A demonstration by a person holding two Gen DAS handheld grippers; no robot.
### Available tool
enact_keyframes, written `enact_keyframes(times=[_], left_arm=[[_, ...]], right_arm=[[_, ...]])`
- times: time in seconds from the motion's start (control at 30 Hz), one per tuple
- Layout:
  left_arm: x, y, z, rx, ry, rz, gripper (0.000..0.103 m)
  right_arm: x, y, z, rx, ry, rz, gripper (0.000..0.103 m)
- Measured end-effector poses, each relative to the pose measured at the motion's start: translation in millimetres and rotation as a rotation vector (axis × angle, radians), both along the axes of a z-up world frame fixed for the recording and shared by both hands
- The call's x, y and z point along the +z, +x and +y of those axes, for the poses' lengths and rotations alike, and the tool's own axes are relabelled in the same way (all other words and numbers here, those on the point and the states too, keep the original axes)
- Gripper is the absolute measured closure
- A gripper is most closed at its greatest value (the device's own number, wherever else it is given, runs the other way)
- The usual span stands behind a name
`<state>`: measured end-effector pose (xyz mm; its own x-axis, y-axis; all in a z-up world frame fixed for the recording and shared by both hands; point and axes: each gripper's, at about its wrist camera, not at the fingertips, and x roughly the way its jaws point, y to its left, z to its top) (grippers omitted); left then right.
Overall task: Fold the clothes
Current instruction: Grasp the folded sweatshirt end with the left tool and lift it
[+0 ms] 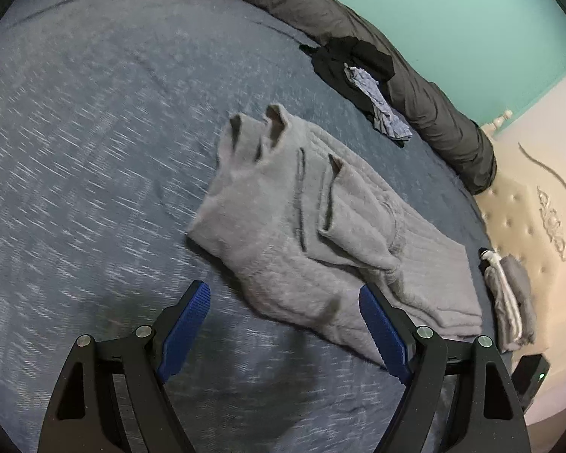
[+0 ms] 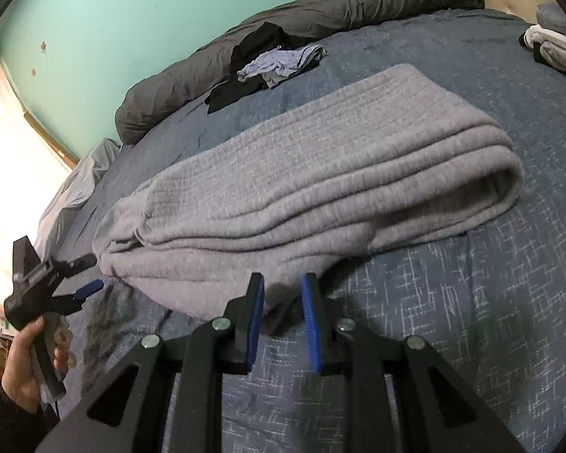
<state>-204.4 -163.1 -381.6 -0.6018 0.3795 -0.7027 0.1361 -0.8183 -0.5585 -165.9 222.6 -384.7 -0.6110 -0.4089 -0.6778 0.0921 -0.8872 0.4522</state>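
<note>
Left tool (image 1: pixel 285 296), lower centre of its view, blue-padded jaws spread wide and empty over the blue patterned bedspread (image 1: pixel 94 120). Grey ribbed knit garment (image 1: pixel 320 219), partly folded, lies mid-frame. Right tool (image 2: pixel 283 288), jaws parted and empty, just before the garment's edge.

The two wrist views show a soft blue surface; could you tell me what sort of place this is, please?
Most likely a bedroom: the grey garment lies on a blue bedspread, with a tufted headboard at one end and a rolled dark duvet along the teal wall.
</note>
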Motion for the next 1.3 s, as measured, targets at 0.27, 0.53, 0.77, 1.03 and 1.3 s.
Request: enact_keyframes(times=[0.27,0.53,0.77,1.03,1.3], left_arm=[[-8,-14,15,0.091,0.067,-0.010,0.015],[-16,-15,9,0.228,0.050,-0.003,0.014],[-23,-25,7,0.232,0.074,0.000,0.015],[-28,-37,7,0.237,0.111,0.012,0.028],[-26,-31,-2,0.249,0.179,0.037,0.069]], right_arm=[[3,-5,-2,0.033,-0.036,0.042,0.083],[-1,-12,8,0.029,-0.090,0.041,0.083],[-3,-17,10,0.037,-0.119,0.036,0.083],[-3,-20,15,0.037,-0.146,0.036,0.083],[0,-18,29,0.006,-0.155,0.041,0.083]])
